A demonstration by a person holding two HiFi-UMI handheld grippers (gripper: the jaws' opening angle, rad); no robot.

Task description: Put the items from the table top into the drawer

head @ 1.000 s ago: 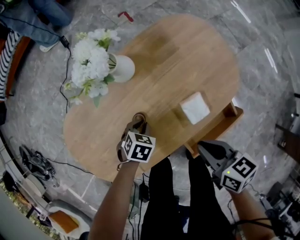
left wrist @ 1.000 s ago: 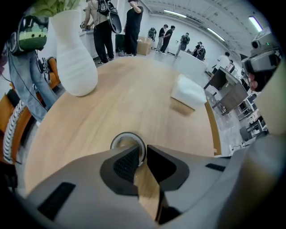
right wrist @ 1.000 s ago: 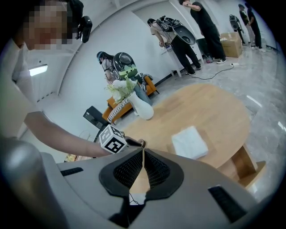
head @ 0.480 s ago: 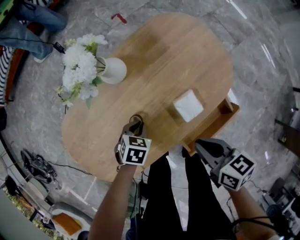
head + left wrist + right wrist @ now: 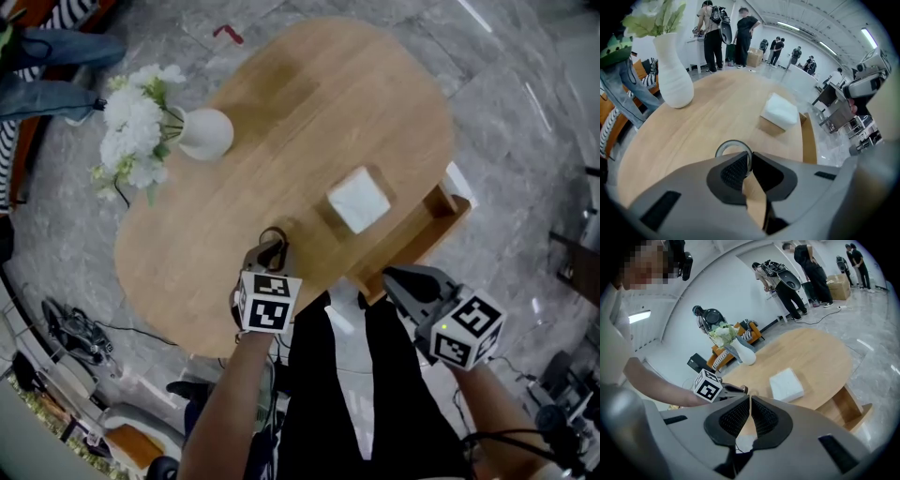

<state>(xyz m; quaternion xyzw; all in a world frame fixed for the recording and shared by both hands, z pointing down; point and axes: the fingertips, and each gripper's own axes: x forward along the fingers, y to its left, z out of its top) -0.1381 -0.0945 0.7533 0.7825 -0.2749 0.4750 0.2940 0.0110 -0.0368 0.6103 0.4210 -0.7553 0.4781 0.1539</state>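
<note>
A white vase of flowers is seen at 10 o'clock on the oval wooden table, and a white packet lies at 4 o'clock, just beside the open drawer. The left gripper is pinched on the rim of a tape ring near the table's 6 o'clock edge. The right gripper is pressed together with nothing in it, off the edge at 5 o'clock below the drawer, and bare wood is left between the ring and the packet.
</note>
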